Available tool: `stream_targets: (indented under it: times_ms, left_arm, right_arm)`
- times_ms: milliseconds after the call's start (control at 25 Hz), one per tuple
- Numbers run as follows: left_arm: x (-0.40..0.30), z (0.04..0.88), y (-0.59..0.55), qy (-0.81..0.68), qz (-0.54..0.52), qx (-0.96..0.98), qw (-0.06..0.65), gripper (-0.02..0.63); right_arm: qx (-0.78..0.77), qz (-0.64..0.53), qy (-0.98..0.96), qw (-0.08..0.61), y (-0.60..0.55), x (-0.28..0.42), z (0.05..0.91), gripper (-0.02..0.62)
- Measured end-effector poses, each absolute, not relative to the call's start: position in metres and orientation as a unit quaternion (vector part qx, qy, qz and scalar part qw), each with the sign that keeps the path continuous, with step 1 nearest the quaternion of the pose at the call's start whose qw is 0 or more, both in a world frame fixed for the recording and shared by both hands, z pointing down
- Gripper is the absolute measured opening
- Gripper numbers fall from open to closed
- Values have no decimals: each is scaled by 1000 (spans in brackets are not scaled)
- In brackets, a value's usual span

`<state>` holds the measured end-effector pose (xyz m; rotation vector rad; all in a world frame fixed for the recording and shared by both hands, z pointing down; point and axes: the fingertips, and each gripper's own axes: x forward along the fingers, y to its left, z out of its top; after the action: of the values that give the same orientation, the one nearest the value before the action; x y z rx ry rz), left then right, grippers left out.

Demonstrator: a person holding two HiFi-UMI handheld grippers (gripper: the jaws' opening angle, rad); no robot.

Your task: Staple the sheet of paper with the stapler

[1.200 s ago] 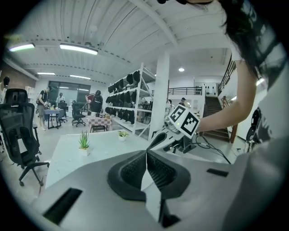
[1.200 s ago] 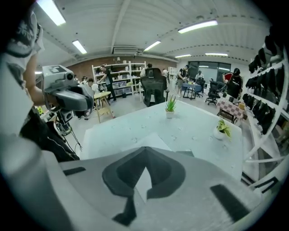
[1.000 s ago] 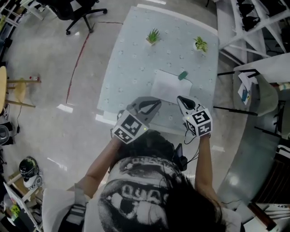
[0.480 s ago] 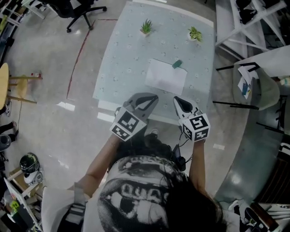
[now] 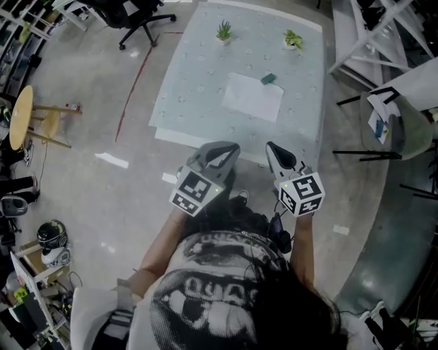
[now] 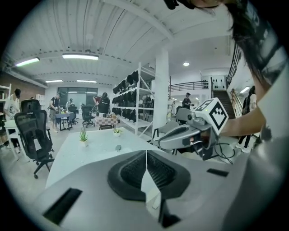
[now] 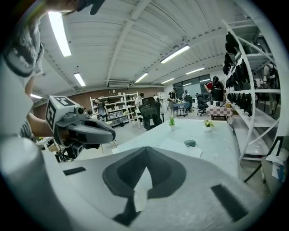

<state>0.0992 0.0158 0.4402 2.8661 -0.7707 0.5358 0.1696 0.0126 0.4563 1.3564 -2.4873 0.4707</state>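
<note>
Closest in: the person held both tools at chest height, short of the table (image 5: 176, 102). The left gripper (image 5: 217, 154) had its jaws pressed together with nothing between them; the right gripper (image 5: 276, 153) was the same, closed and empty. Past the table's near edge, the sheet of paper (image 5: 252, 98) lay flat around mid-table, slightly right of centre. The stapler (image 5: 268, 79), small and teal, sat at the sheet's far right corner. I couldn't tell whether the paper was inside its mouth or just under it. Two potted plants (image 5: 224, 31) stood apart along the far edge, and an office chair (image 5: 137, 17) stood off the far left corner. Risks as I saw them: the jaws needed opening before any grab. The stapler looked small, so an off-centre pinch could push it off the corner. The tabletop looked slick, so pressing down with the sheet unpinned could skid the paper and land the staple in the wrong place. Overreaching could clip a plant. Writing: none legible. The marker cubes (image 5: 301, 193) carried only black-and-white square patterns, and I saw no brand on the stapler.
</note>
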Motion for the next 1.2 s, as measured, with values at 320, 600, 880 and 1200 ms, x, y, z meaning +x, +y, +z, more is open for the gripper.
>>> stream_targets:
  times_ms: [320,600,880,1200]
  left_arm:
    - [89,434,76,-285,174,941,51,5]
    - [86,438,117,-290,175,940,49,5]
    - [88,439,135,-287,176,941,43,5]
    - [90,437,145,-284,171,942,40,5]
  right_arm:
    - [443,140,-878,115,74,155,445,-5]
    - [440,121,-884,101,112,147,439,-5]
    - [437,113,-887,95,127,144,438,-5]
    - [432,107,-890,100,135,140,437,-5]
